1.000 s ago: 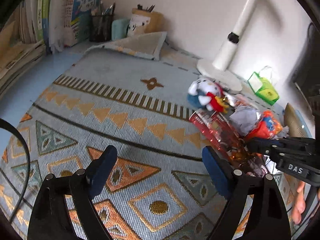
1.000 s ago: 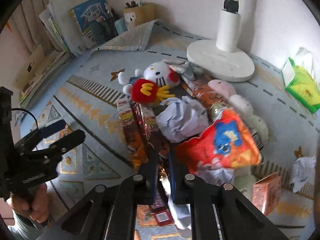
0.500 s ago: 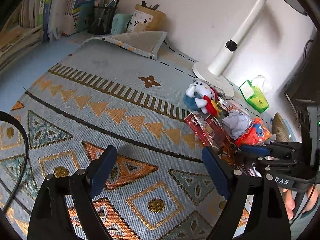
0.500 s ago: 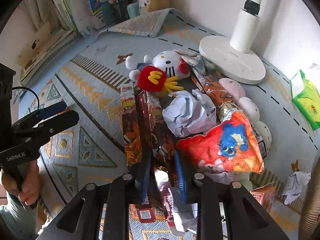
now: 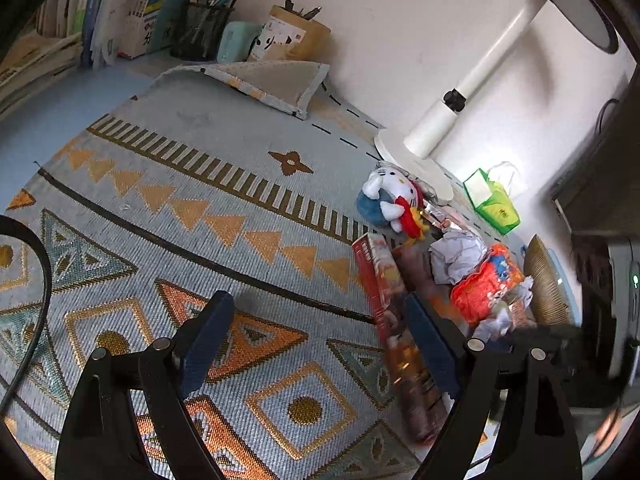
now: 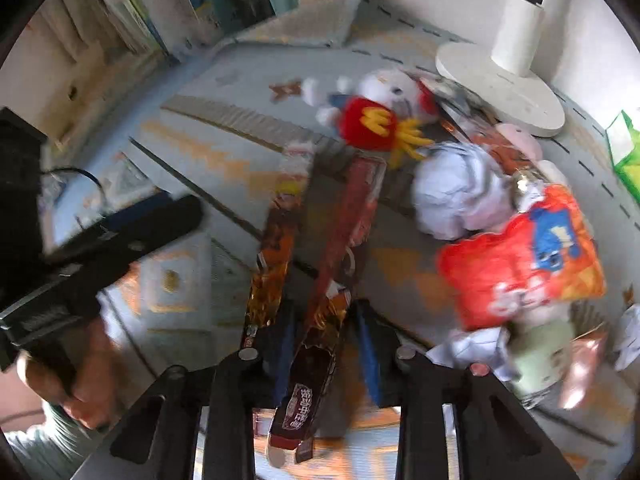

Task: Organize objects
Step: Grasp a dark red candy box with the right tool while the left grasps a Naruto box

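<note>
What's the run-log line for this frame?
left gripper: open, empty, over mat | right gripper: around long red snack pack, grip unclear | frame: motion-blurred | pile: unsorted

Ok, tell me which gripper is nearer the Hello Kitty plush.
Right. The right gripper sits at the clutter pile, straddling a long red snack pack that points toward the Hello Kitty plush. The left gripper hovers open over bare mat, farther off.
</note>
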The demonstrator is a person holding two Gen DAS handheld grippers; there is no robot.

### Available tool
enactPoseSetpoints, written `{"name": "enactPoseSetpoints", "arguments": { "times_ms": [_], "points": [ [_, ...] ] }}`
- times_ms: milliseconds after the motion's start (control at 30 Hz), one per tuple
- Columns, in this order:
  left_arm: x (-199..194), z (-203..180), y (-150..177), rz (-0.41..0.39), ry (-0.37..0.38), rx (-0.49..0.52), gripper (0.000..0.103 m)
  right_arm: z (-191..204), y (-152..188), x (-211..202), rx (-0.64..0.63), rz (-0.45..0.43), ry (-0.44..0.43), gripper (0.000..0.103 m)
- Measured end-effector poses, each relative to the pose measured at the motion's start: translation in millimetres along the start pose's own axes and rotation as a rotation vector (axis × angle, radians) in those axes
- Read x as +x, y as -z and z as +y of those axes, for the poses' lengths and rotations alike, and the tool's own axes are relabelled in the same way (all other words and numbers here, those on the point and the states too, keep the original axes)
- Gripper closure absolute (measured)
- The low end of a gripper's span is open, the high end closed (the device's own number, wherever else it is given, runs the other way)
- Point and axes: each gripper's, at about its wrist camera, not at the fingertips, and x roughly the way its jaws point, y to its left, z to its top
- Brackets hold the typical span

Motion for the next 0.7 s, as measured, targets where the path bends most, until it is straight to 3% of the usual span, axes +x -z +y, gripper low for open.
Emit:
{"name": "enactPoseSetpoints", "arguments": {
  "times_ms": [67, 133, 233, 400, 467, 600, 700],
  "points": [
    [-1.6, 1.8, 0.2, -0.004, 0.011, -0.011, 0.017, 5.3, 2.9, 1.2, 0.036, 0.007, -0.095, 0.087],
    [-1.8, 1.3, 0.5, -0.007, 0.000, -0.012, 0.017, 7.3, 7.3, -0.2, 0.060, -0.010, -0.135, 0.087],
    [1.8, -5.9, 0.1, 0.025, -0.018, 0.039, 0.017, 3.8, 22.4, -6.5, 0.075, -0.054, -0.072, 0.087],
    [5.3, -27.7, 9.6, 0.072, -0.117, 0.109, 0.017, -13.1, 52.2, -27.4, 0.117, -0.137, 0.134, 0.087],
    [7.2, -37.2, 15.6, 0.079, -0.101, 0.114, 0.017, -17.4, 59.5, -29.8, 0.127, -0.155, 0.124, 0.085],
    [13.6, -55.4, 26.9, 0.088, -0.225, 0.234, 0.017, -20.6, 66.5, -32.0, 0.142, -0.165, 0.078, 0.079],
    [6.5, -55.8, 37.8, 0.103, -0.250, 0.322, 0.018, -22.2, 67.9, -34.5, 0.152, -0.163, 0.035, 0.067]
  ]
}}
